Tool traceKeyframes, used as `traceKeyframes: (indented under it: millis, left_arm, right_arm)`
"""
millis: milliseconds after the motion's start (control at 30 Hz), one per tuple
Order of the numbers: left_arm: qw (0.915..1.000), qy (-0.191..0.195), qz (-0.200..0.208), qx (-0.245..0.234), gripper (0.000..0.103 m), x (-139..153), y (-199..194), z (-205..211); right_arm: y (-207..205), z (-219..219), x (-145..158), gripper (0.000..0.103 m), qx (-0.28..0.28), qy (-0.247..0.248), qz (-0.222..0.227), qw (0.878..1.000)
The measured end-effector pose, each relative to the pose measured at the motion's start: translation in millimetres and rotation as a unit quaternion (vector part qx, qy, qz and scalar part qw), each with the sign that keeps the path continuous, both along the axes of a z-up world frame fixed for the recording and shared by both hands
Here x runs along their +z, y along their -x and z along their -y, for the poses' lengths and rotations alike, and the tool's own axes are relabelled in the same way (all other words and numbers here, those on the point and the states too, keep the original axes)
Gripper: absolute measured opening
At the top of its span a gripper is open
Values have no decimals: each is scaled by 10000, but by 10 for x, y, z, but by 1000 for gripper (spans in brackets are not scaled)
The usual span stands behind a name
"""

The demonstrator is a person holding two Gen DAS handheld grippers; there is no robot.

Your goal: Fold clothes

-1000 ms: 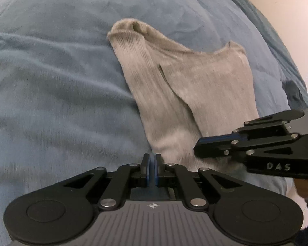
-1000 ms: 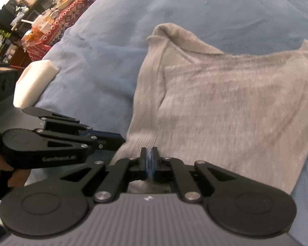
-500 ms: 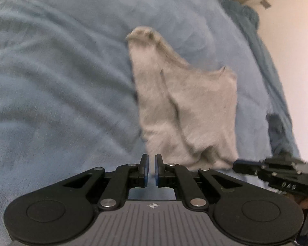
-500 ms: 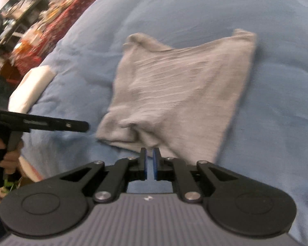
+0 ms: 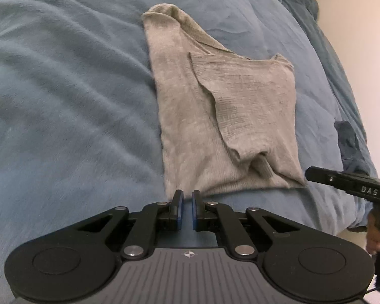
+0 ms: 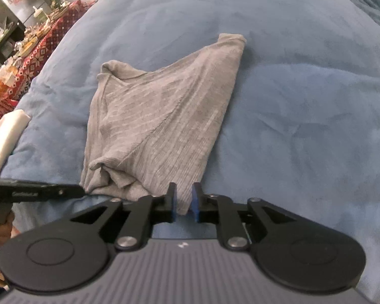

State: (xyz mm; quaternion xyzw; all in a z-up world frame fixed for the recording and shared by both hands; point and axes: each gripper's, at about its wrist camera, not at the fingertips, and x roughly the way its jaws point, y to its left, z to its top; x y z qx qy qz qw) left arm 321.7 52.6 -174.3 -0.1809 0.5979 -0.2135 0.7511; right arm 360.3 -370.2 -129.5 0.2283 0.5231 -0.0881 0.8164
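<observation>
A grey knit garment [image 5: 215, 116] lies folded on the blue blanket [image 5: 63, 101], with its top layer bunched at the near edge. My left gripper [image 5: 187, 195] hovers just short of the garment's near left corner, its pads a narrow gap apart with nothing between them. In the right wrist view my right gripper [image 6: 184, 190] is over the garment's [image 6: 159, 121] near right corner. Its jaws are opening, and the corner shows in the gap without being pinched. Each gripper's black tip reaches into the other's view: the right gripper [image 5: 316, 174] and the left gripper [image 6: 73, 191].
The blue blanket [image 6: 304, 101] covers the whole bed. A white pillow [image 6: 7, 131] lies at its left edge, and beyond it stands a table with a red patterned cloth [image 6: 38, 50] and clutter. A dark blue cloth [image 5: 349, 141] lies near the pale wall [image 5: 367, 50].
Both grippers let go of the garment's near edge and drew back, so more of it shows. Their jaws have parted, the right wider. The right gripper moved off to the right.
</observation>
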Motion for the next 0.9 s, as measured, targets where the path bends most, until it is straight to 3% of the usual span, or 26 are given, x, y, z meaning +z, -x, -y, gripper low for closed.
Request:
traceKeyframes:
  millis: [100,167,233,333,433,500,667,733,900]
  left_arm:
    - [9999,62,116,103,12,97,-9,-64]
    - [9997,42,224,126,37,124,-44,-84]
    - [9997,76,208,137,40,77,-101,-87]
    - [9999,62,59,82,37,-61,-150,-70]
    - [9997,159,-61,149,26,-207,-205,-90]
    - [9981,423,-311,329,16,-325,-251,-134]
    - [9933,740,-653,597,16,-457,-301,-192]
    - [9944,673,-586,560,10,-371,-300,-174]
    - [9972,511,-234,496,7,54,-255,-160]
  right_arm:
    - [50,48,-12,23,-255,-211,7,9995]
    - [73,83,-24,26,-466,-326,-9,9984]
    - [70,109,-56,28,-646,-418,-56,9970]
    - [52,147,-123,28,-836,-596,-107,9947]
    - [29,178,-203,28,-959,-719,-187,9926]
    - [28,213,-277,28,-1109,-881,-231,9896]
    - [30,256,-428,28,-1325,-1297,-255,9823]
    - [0,239,-428,9,-1231,-1313,-224,9834]
    - [-16,205,-166,7,-1128,-1172,-15,9867]
